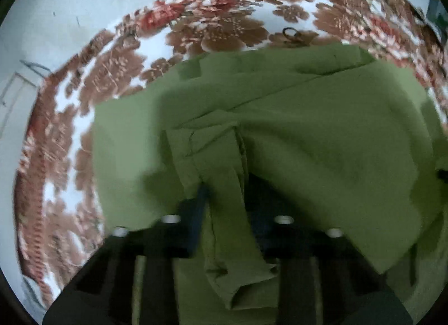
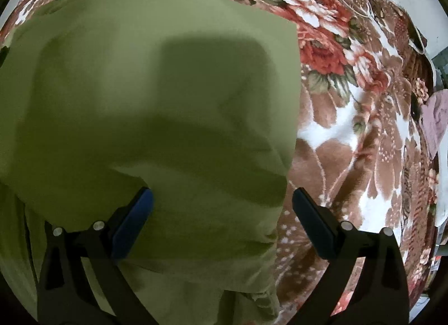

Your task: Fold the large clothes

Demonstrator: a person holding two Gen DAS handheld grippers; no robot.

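Green garment (image 1: 308,129): strip apparently pinched in left gripper (image 1: 224,193) for folding over; right gripper (image 2: 222,204) open above edge.

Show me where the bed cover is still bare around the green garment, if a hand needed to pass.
Bare floral blanket lies beside the green garment's straight edge, up to a pink cloth. Another strip curves between garment and floor. The middle is covered.
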